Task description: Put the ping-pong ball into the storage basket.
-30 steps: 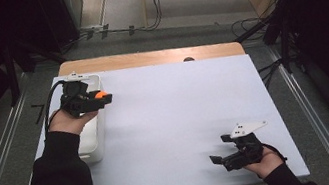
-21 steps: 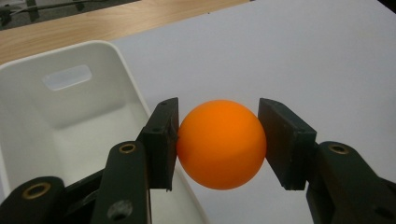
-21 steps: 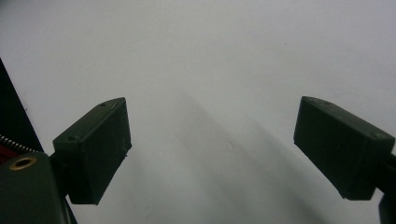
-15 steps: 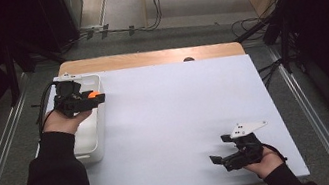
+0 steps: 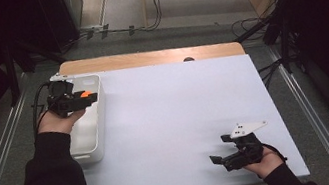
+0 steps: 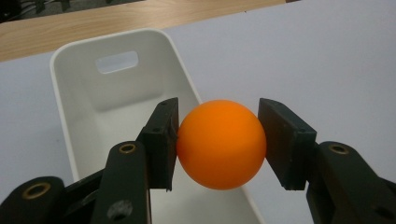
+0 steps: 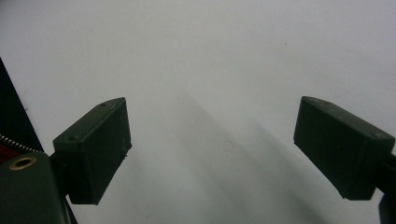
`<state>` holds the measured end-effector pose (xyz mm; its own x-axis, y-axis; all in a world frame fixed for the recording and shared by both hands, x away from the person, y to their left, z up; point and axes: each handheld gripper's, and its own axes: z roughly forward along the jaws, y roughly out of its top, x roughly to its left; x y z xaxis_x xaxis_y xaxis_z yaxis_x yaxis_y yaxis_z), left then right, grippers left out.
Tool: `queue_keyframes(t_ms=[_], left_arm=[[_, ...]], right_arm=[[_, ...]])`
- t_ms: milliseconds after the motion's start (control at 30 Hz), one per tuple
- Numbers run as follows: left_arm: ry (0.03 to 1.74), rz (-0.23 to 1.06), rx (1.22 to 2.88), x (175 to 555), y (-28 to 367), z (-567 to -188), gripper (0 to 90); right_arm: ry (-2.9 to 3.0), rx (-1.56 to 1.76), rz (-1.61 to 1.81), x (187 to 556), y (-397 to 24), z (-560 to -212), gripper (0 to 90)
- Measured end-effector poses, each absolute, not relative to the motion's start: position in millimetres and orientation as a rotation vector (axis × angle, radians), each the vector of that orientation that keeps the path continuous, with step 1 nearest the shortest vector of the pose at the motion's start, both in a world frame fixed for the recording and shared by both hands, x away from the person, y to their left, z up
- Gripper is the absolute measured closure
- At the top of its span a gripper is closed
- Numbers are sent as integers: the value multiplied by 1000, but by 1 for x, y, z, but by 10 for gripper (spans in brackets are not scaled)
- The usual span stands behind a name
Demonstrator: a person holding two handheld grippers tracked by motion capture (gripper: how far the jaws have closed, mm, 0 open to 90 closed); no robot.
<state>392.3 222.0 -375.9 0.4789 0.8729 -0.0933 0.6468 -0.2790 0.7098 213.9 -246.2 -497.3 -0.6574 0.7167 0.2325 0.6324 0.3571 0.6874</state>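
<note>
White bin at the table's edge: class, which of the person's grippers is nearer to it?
Left. The left gripper hangs over the white bin clamping an orange ball; the right gripper rests open at the table's opposite near corner.

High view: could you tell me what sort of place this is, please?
Probably a lab or recording room: a table under a white sheet, cables trailing over the grey floor, and metal rails beside it.

The right gripper (image 7: 212,149) looks down along its two black jaws, which stand wide apart with nothing between them, over a bare white tabletop (image 7: 224,56); a dark strip at the left edge (image 7: 11,116) may be the table's border, hard to tell
</note>
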Motion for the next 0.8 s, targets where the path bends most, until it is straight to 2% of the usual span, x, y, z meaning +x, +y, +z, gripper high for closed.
queue_keyframes(t_ms=[800], left_arm=[[1285, 412, 2037, 400, 229, -391, 496]], right_arm=[[2494, 1245, 1185, 214, -246, -498, 97]])
